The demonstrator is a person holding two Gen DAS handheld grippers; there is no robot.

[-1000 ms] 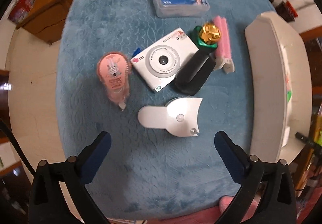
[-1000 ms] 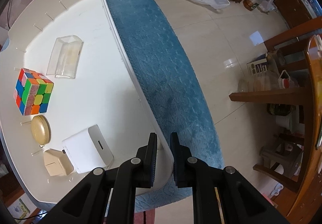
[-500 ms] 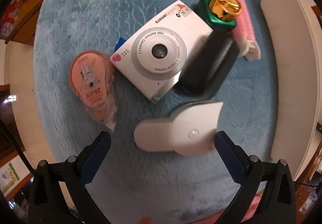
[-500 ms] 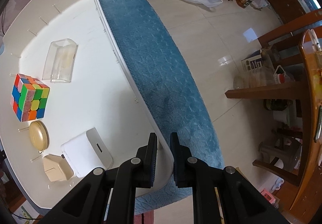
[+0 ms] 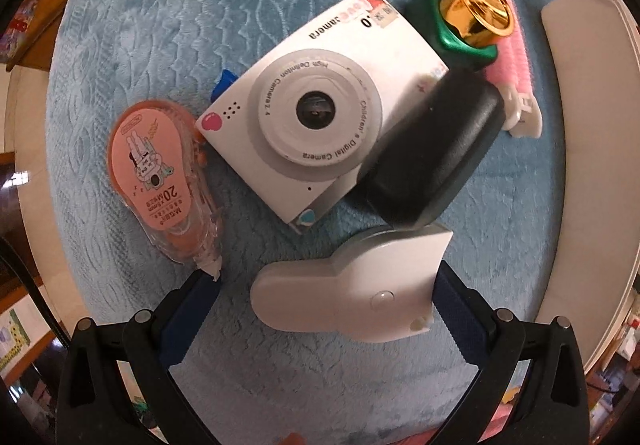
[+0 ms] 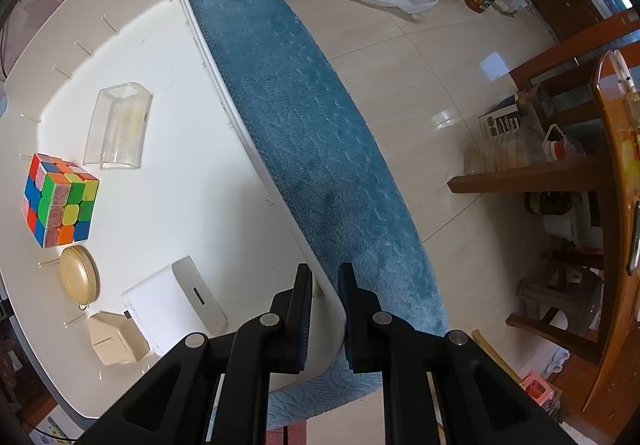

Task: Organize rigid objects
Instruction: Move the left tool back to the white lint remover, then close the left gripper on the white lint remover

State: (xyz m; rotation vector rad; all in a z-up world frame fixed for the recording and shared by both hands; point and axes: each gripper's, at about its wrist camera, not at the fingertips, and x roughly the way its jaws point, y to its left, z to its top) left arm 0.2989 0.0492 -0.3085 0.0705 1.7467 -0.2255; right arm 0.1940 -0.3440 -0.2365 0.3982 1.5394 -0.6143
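Wide apart, the left gripper's [image 5: 324,299] jaws straddle a flat white fan-shaped gadget [image 5: 352,285] lying on the blue plush cloth [image 5: 160,25], neither pad pressing on it yet; its right edge sits just at the right finger, while its rounded handle end stops short of the left one. Its long axis runs across the gap between the fingers, so closing would pinch it end to end. Just beyond it lie a black case [image 5: 432,149], a white children's camera [image 5: 316,117] and a pink correction tape [image 5: 160,181]. Nearly closed, the right gripper's [image 6: 325,309] jaws straddle the rim of the white tray [image 6: 192,173], which holds a Rubik's cube [image 6: 60,201]; whether they pinch it I cannot tell
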